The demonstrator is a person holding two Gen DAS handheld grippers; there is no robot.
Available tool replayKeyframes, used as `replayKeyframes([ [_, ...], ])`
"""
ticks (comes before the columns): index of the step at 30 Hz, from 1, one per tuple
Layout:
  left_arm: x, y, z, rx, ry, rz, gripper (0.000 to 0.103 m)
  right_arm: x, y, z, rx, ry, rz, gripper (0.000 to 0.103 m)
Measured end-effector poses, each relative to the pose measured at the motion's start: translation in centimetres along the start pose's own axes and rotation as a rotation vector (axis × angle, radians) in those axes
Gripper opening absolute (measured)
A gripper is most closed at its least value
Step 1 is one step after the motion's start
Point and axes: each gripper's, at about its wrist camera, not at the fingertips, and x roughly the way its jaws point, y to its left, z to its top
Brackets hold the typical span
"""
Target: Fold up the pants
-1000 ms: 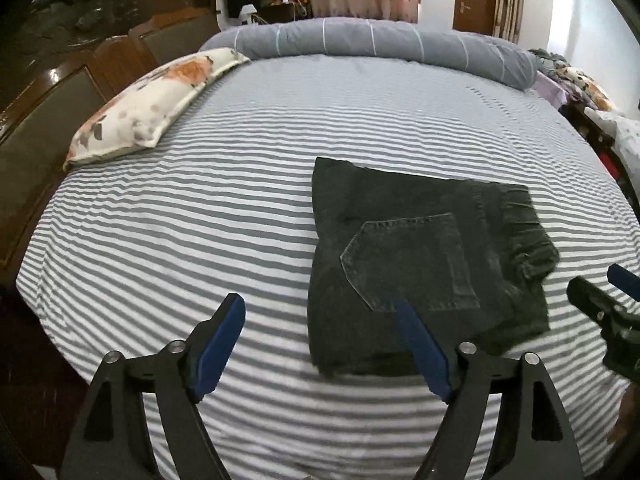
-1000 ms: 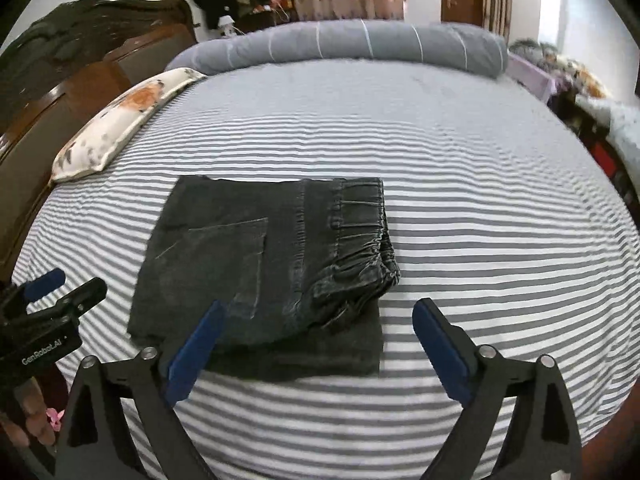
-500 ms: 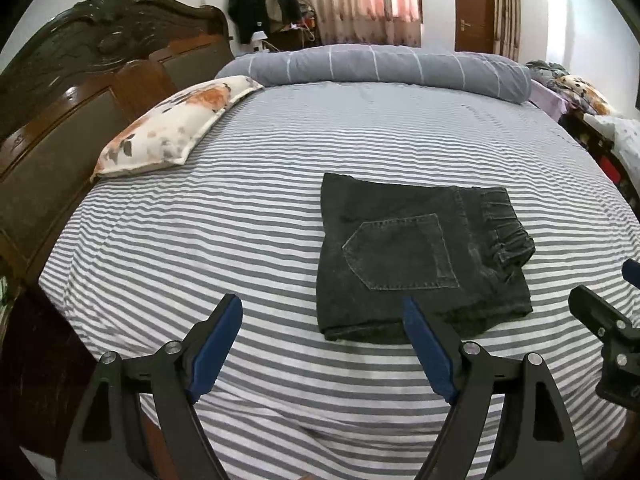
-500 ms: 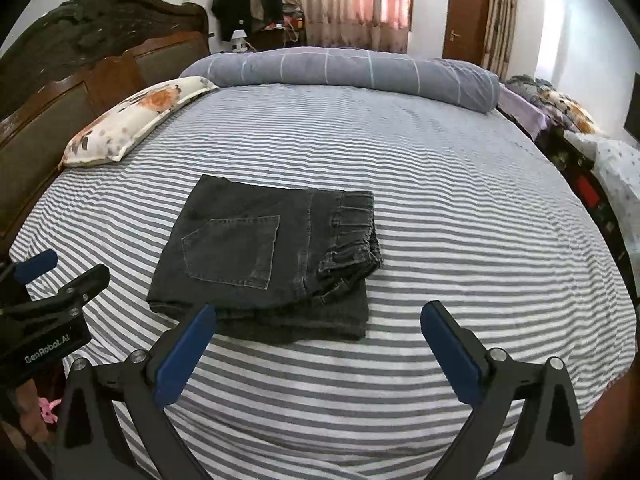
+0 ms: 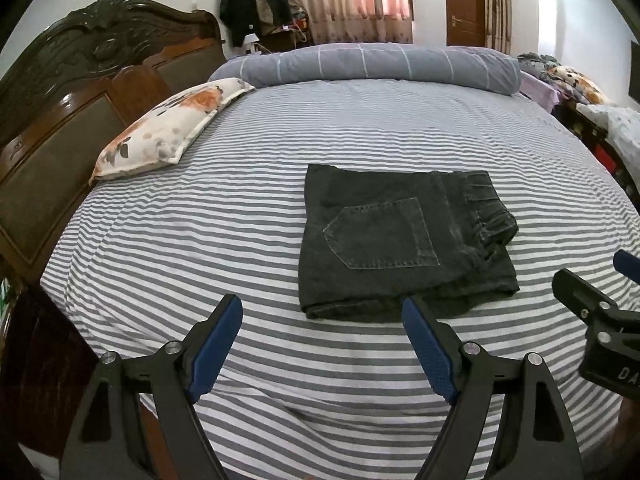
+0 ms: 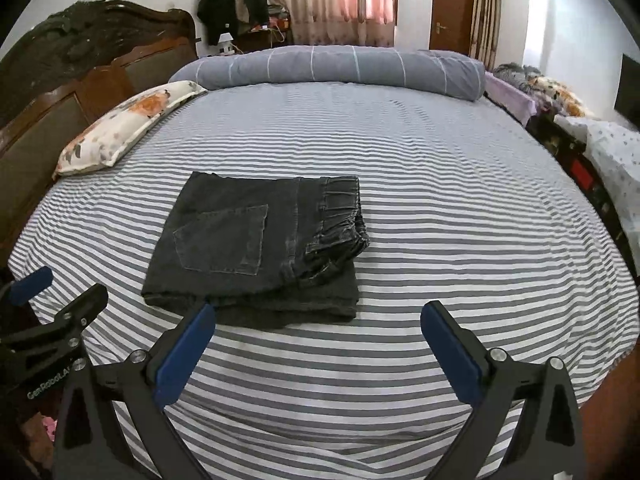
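Note:
Dark grey denim pants (image 5: 404,240) lie folded into a compact rectangle on the striped bed (image 5: 240,216), back pocket up, waistband bunched at the right. They also show in the right wrist view (image 6: 260,248). My left gripper (image 5: 322,324) is open and empty, held back from the pants' near left edge. My right gripper (image 6: 318,332) is open and empty, just short of the pants' near right corner. The right gripper also shows at the right edge of the left wrist view (image 5: 592,300), and the left gripper at the left edge of the right wrist view (image 6: 52,296).
A floral pillow (image 5: 168,128) lies at the far left by the carved wooden headboard (image 5: 80,92). A rolled grey duvet (image 5: 368,64) lies across the far side. Furniture and bedding stand off the right side (image 6: 592,148).
Both grippers have drawn back and up from the folded pants, which now look smaller and farther away. The pants have not moved. Both grippers stay open.

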Motion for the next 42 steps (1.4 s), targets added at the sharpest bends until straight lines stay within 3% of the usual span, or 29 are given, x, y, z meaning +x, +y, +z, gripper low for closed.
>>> replayKeyframes([
  [42, -0.35, 0.71, -0.96, -0.022, 0.007, 0.003, 0.082, 0.19, 0.67, -0.55, -0.046, 0.017, 0.006, 0.101],
])
